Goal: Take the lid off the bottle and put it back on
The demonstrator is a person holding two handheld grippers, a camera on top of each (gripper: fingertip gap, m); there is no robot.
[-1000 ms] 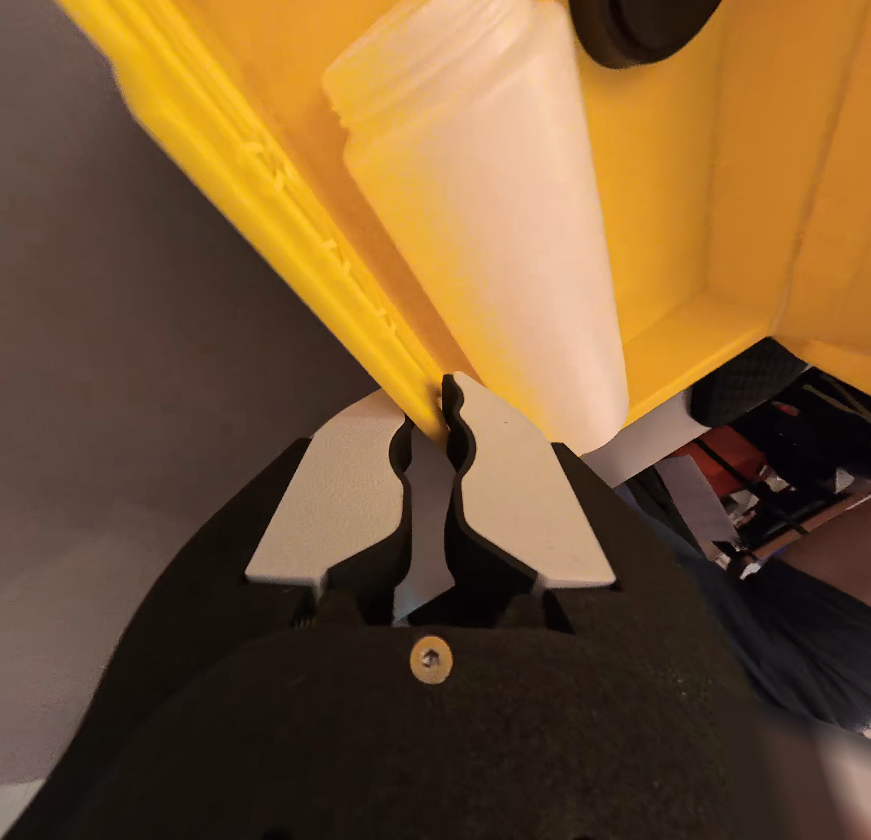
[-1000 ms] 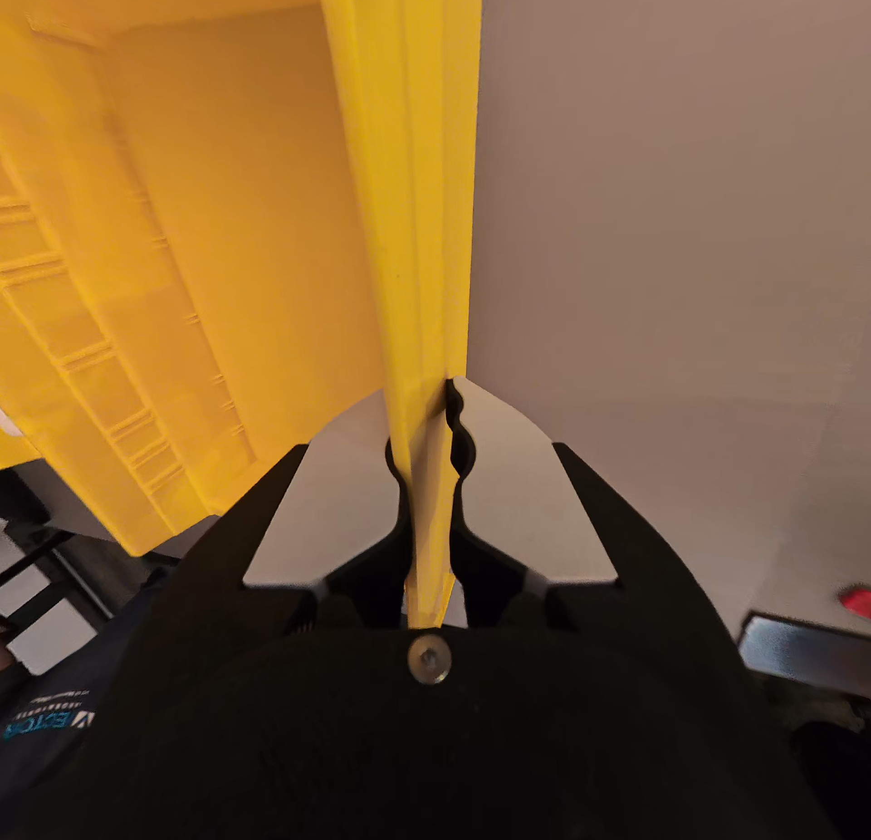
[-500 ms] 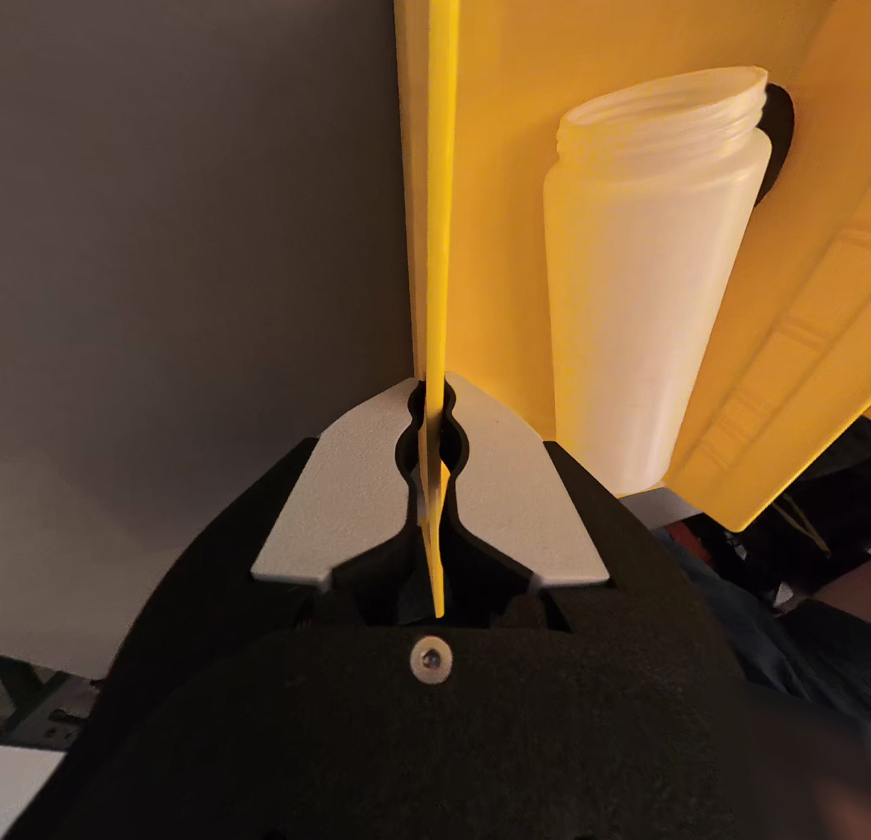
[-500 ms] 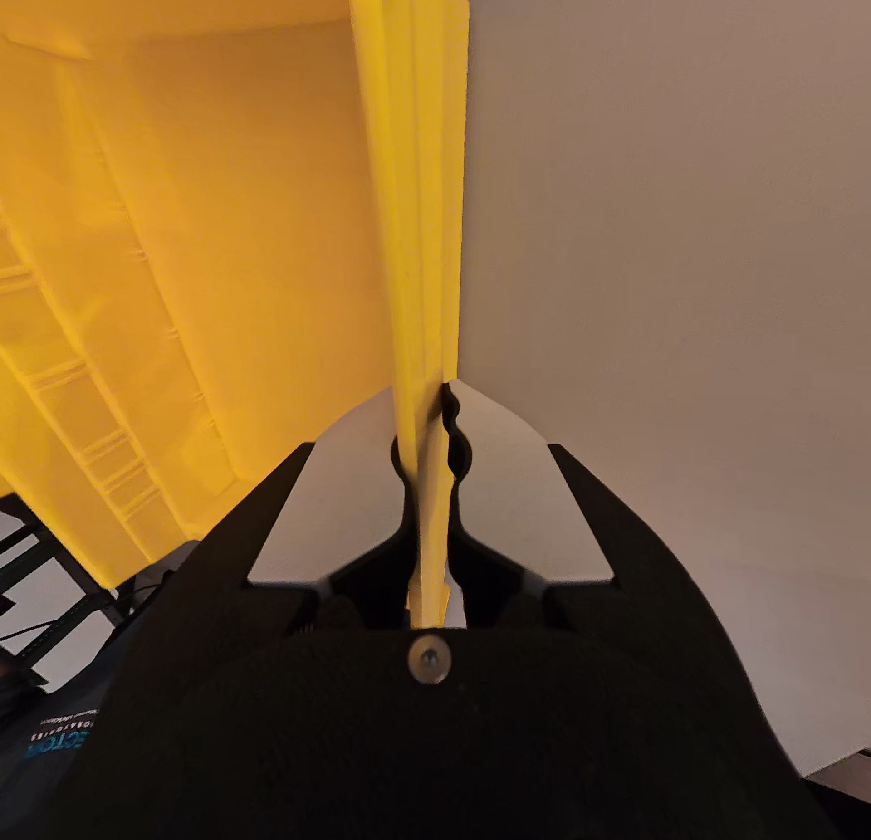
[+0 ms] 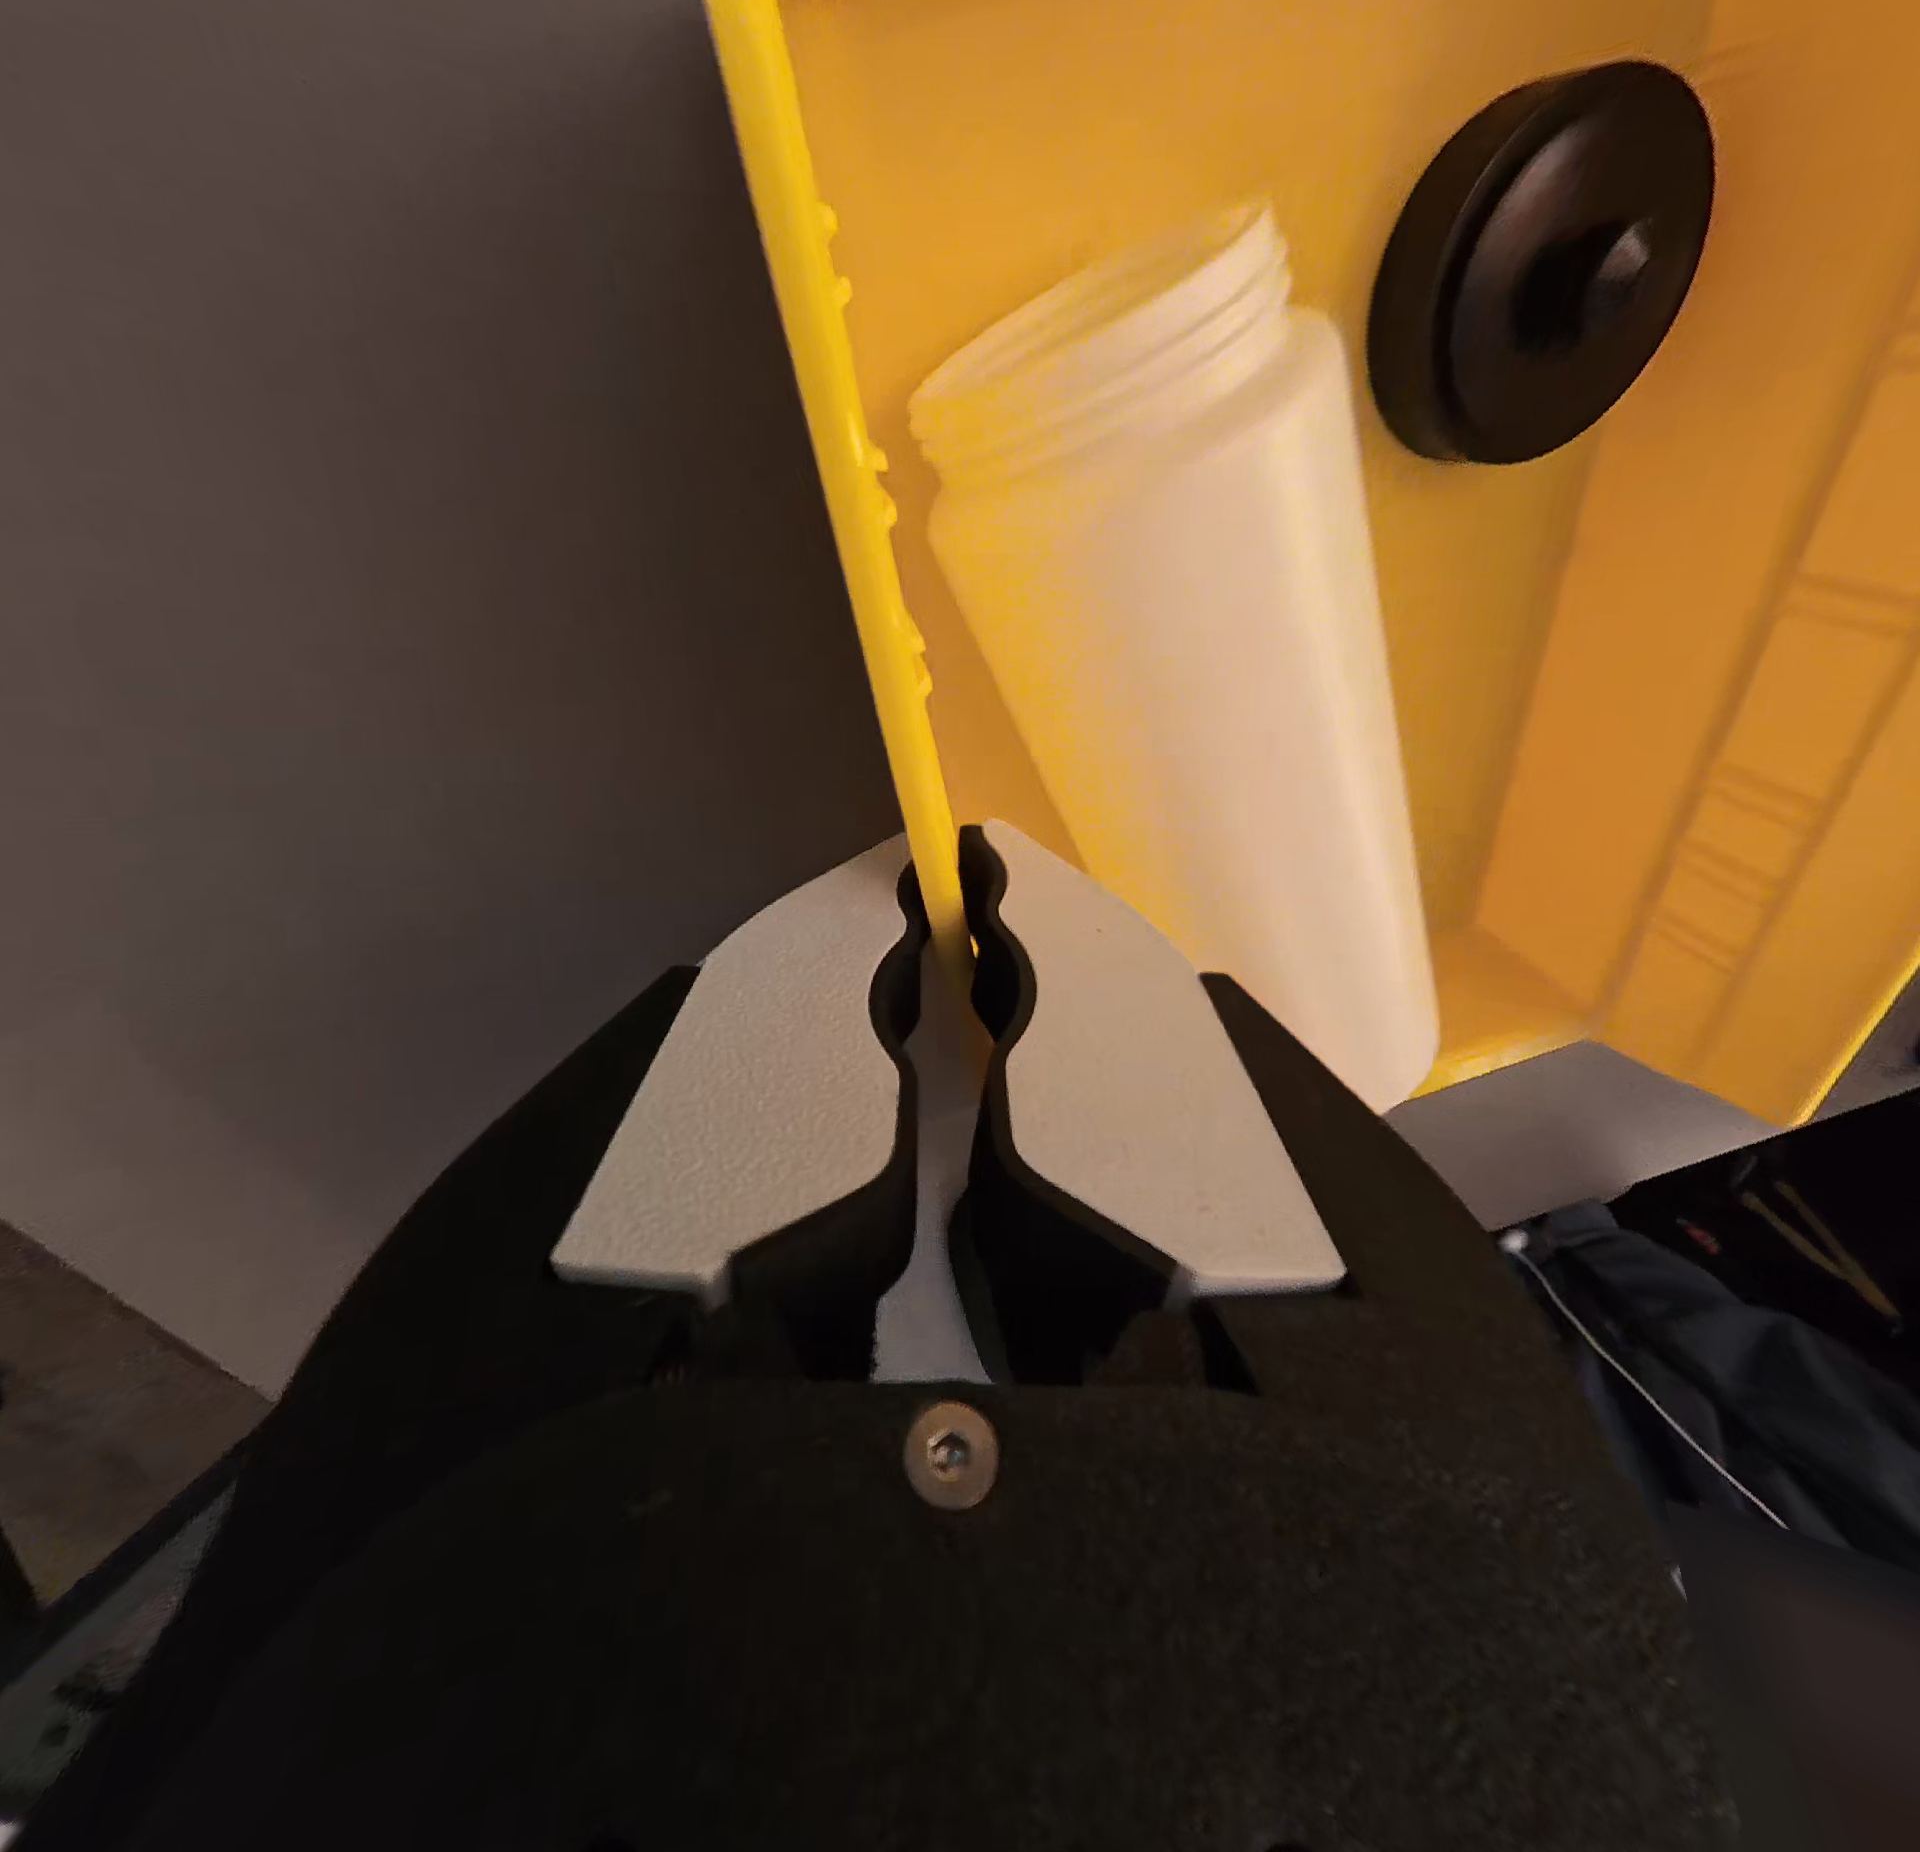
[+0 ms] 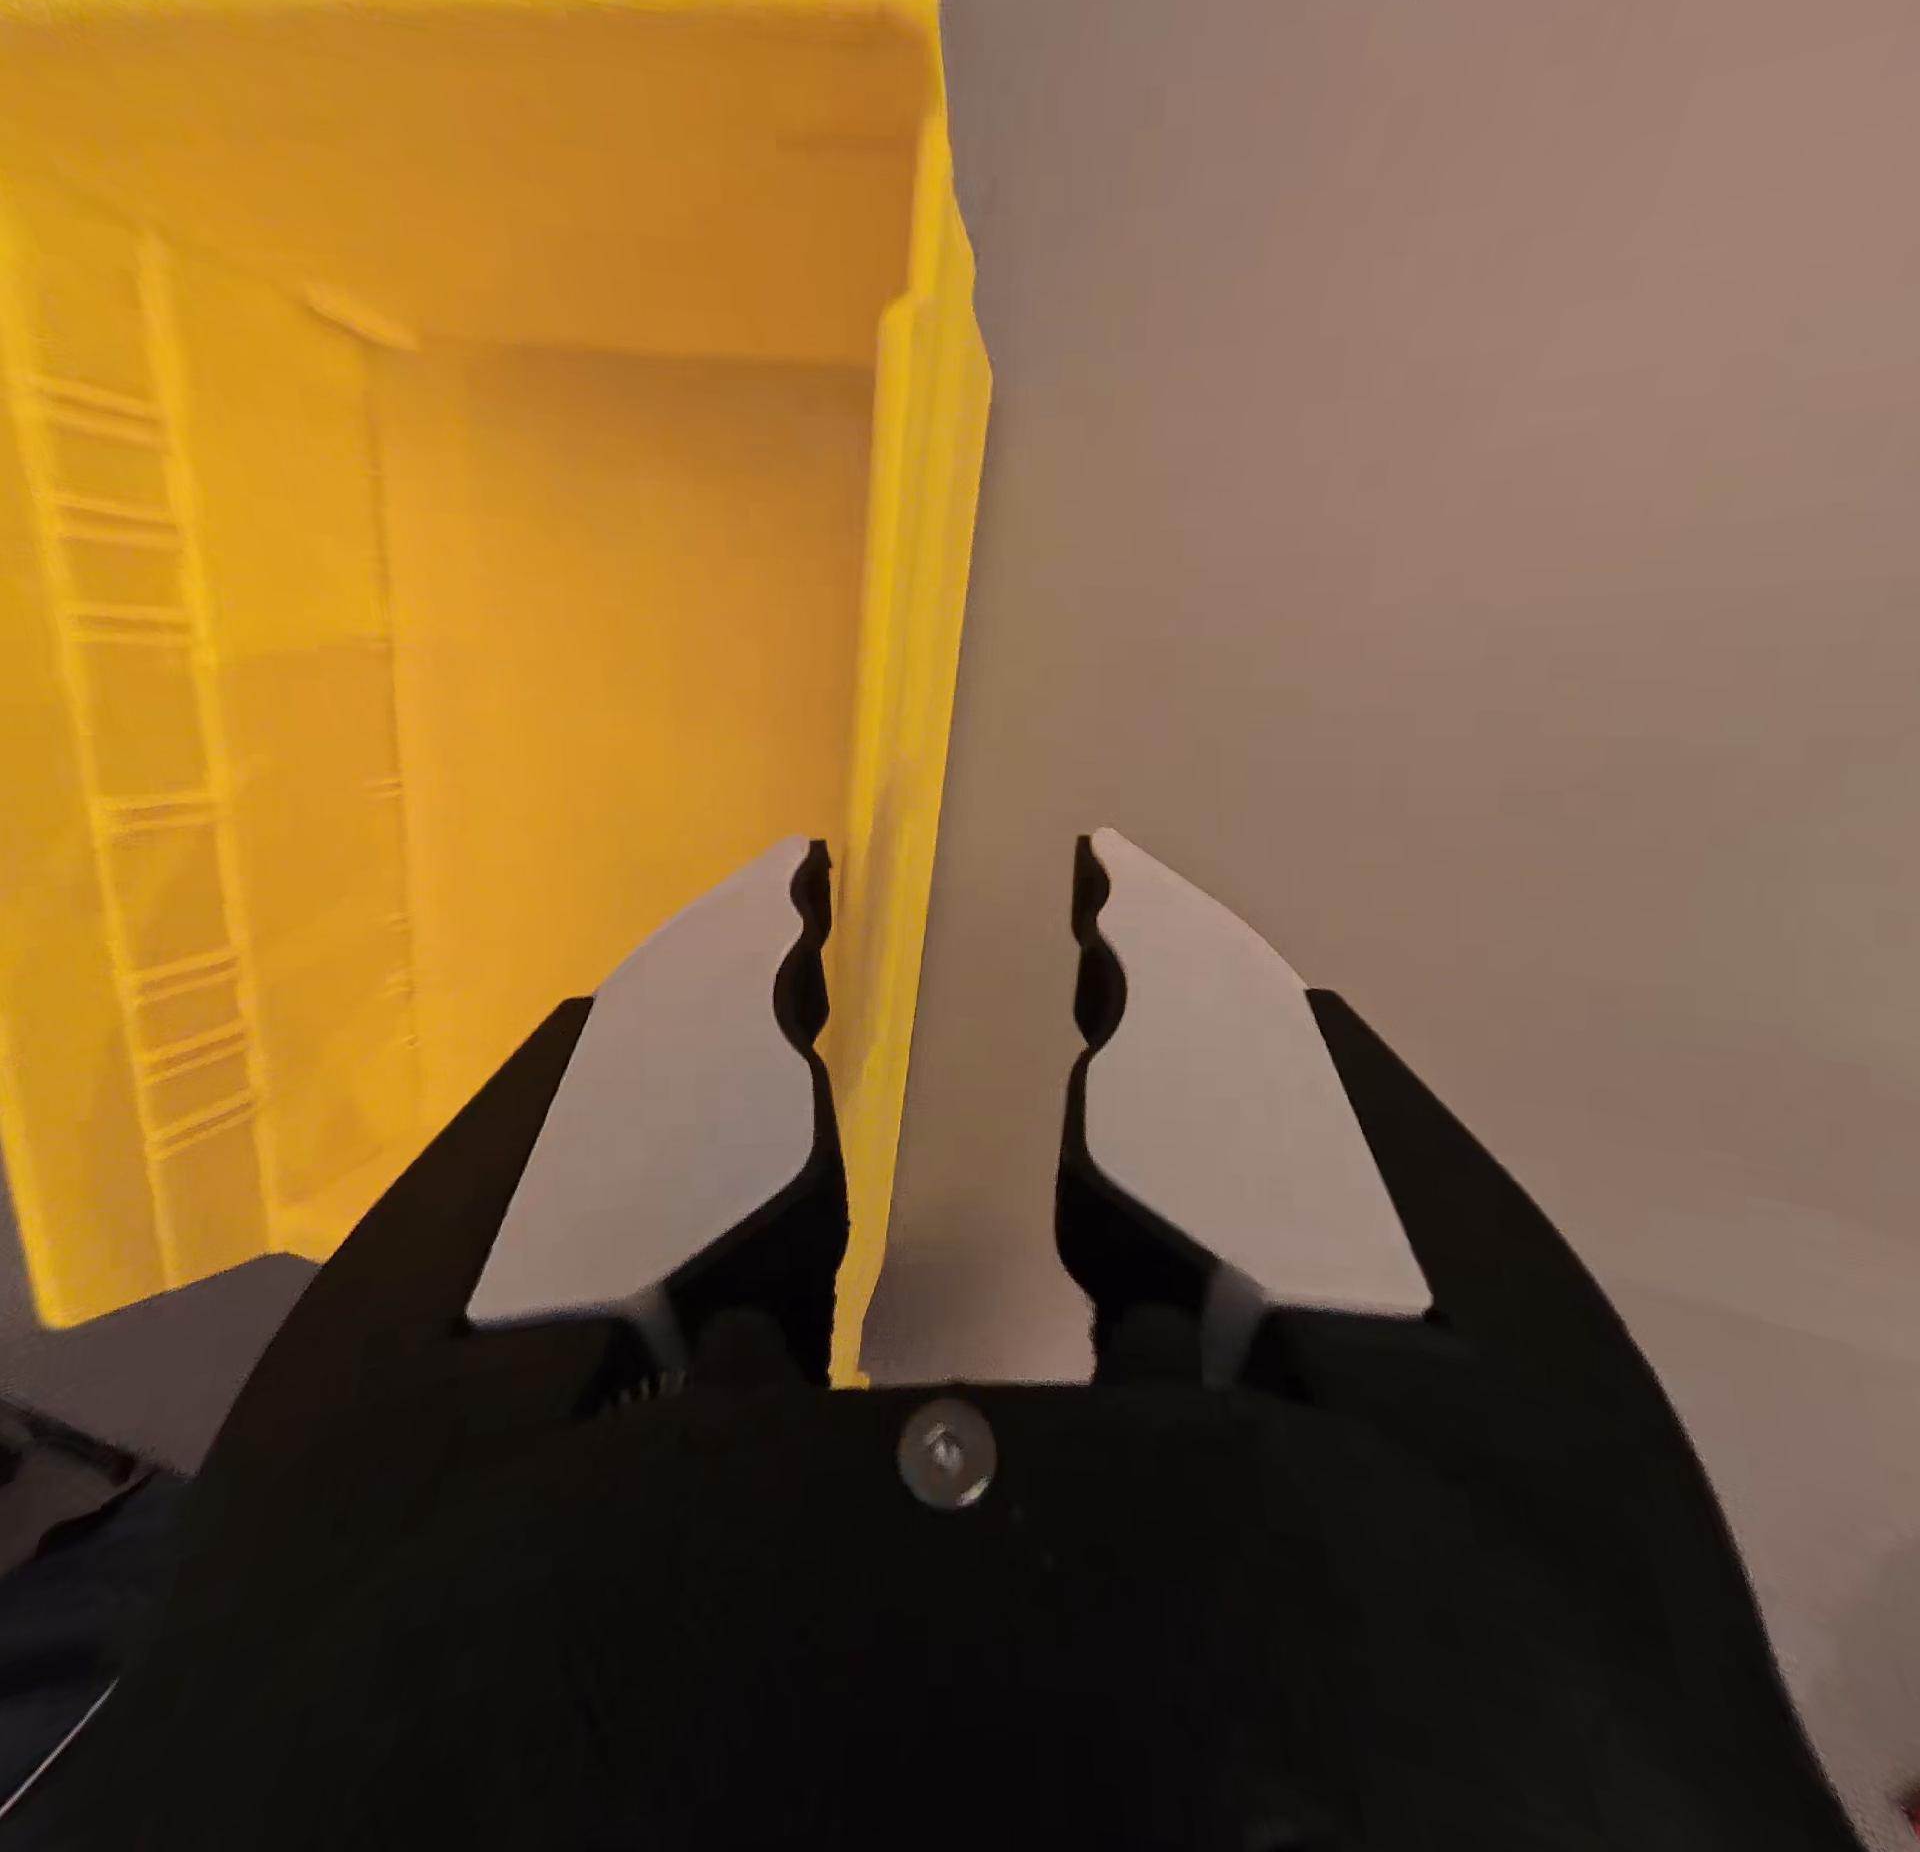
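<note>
1. My left gripper (image 5: 951, 898) points along the yellow bin's (image 5: 1164, 119) side wall, clamped tight on its thin rim.
2. My right gripper (image 6: 951, 867) has its fingers spread wide, straddling the bin's (image 6: 623, 607) other wall, whose edge sits just beside the left finger (image 6: 686, 1075).
3. The white bottle (image 5: 1174, 680) lies uncapped inside the bin, just right of my left gripper, mouth pointing away.
4. The black lid (image 5: 1548, 264) rests near the bottle's neck.
</note>
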